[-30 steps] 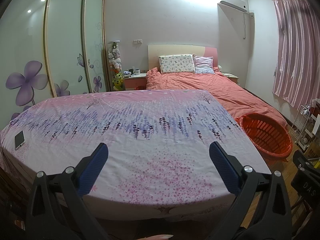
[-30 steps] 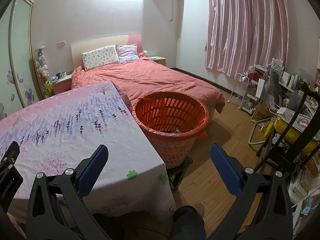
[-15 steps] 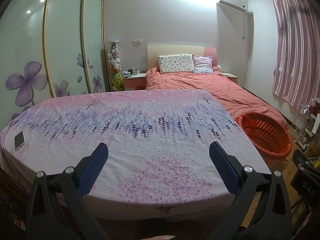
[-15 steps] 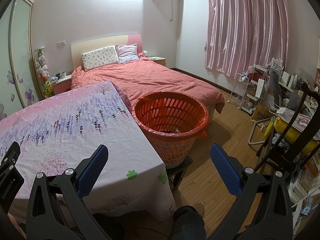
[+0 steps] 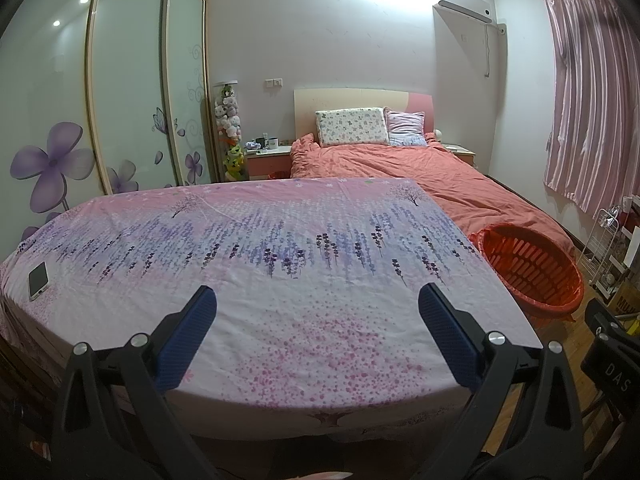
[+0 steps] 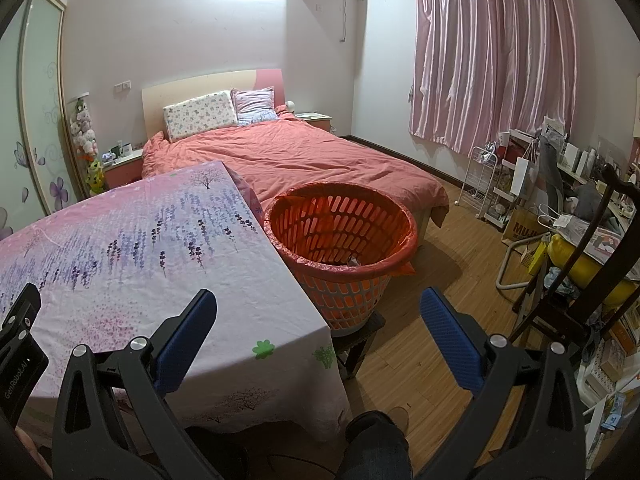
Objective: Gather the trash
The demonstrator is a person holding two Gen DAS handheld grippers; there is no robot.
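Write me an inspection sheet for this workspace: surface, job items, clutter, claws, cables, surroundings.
Surface: table under a pink and lavender flowered cloth; no trash seen on it.
Job's things: orange basket with a red liner stands on a low stool at the table's right edge; a small scrap lies inside.
Clutter: phone lying flat near the table's left edge.
Claws: left claw open, holding nothing; right claw open, holding nothing.
Cables: one runs down the wall beneath the air conditioner.
Surroundings: bed, pink curtain, wardrobe, crowded shelves to the right.
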